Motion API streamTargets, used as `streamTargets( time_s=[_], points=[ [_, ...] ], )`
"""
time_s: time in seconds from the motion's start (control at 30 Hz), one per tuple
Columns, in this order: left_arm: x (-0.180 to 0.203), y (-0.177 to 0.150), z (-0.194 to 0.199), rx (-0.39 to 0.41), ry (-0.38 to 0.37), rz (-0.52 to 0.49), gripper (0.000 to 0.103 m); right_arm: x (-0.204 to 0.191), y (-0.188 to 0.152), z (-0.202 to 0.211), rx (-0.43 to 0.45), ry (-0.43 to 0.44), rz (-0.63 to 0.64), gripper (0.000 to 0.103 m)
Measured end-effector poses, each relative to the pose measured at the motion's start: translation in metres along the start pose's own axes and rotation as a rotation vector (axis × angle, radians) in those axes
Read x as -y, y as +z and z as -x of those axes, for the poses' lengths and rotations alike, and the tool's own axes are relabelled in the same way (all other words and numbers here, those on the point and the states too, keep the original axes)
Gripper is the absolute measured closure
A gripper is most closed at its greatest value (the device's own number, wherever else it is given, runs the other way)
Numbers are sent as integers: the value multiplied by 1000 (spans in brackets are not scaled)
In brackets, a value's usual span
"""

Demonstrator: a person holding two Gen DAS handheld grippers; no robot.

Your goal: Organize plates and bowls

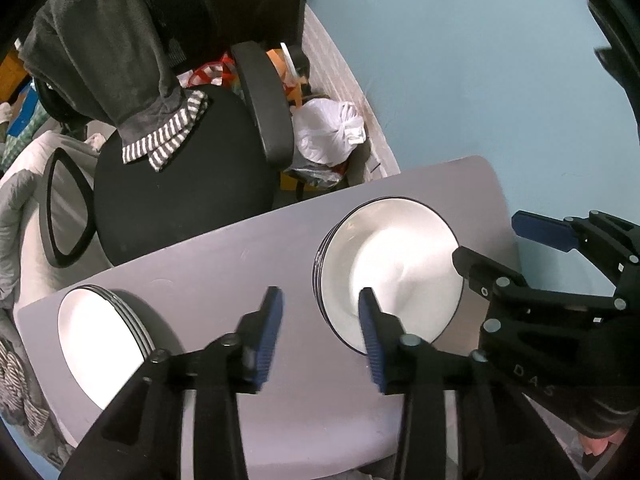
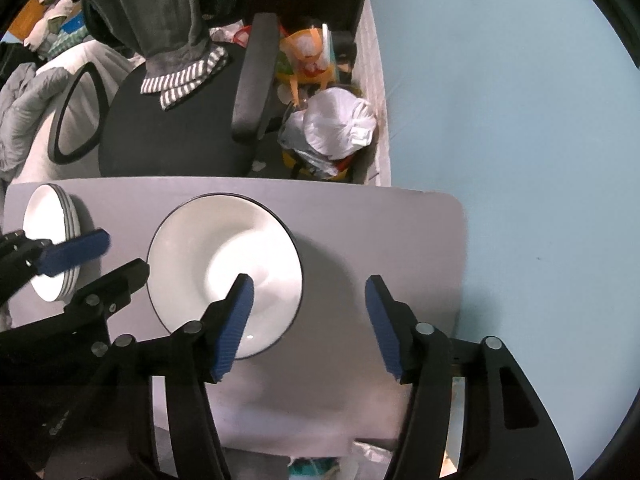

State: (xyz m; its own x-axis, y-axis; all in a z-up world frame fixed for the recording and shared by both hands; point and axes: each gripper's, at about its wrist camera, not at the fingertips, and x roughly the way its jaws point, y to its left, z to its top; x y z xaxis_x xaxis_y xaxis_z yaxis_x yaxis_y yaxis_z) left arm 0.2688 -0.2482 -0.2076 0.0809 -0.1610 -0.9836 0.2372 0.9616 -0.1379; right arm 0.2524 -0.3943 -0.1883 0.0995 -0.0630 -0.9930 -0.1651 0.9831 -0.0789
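left gripper (image 1: 320,320) jaws apart, empty | right gripper (image 2: 308,312) jaws apart, empty | bowl stack (image 2: 224,264), plate stack (image 1: 100,344) on table (image 1: 224,248) | lift straight up, clear rims

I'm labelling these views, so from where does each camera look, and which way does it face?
Left wrist: on the left gripper, facing down at the table, between the plate stack and bowl stack; own open jaws and the right gripper show.
Right wrist: on the right gripper, facing down beside the bowl stack; own open jaws show.
Shared: table, both stacks, office chair.
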Motion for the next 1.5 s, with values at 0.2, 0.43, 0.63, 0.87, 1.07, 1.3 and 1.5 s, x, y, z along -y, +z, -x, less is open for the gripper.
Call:
streamTargets(
  time_s=[0.2, 0.43, 0.63, 0.87, 1.07, 1.3, 1.5],
  points=[
    [-5, -3, 3, -7, -16, 18, 62, 0, -3, 11, 26, -5, 4, 43],
    [-15, -7, -9, -26, -39, 37, 54, 7, -9, 5, 27, -8, 4, 37],
    [-27, -10, -24, -63, -59, 72, 54, 19, -15, -9, -8, 14, -24, 37],
    [-29, -8, -34, -77, -73, 70, 53, 27, -16, -20, -34, 62, -61, 37],
    [-33, -1, -46, -110, -109, 101, 53, 31, -10, -32, -39, 159, -107, 37],
    [-38, 3, -63, -135, -142, 137, 53, 30, -2, -52, -60, 223, -133, 37],
    [-39, 5, -79, -167, -169, 159, 53, 27, 0, -65, -70, 236, -115, 37]
  ],
)
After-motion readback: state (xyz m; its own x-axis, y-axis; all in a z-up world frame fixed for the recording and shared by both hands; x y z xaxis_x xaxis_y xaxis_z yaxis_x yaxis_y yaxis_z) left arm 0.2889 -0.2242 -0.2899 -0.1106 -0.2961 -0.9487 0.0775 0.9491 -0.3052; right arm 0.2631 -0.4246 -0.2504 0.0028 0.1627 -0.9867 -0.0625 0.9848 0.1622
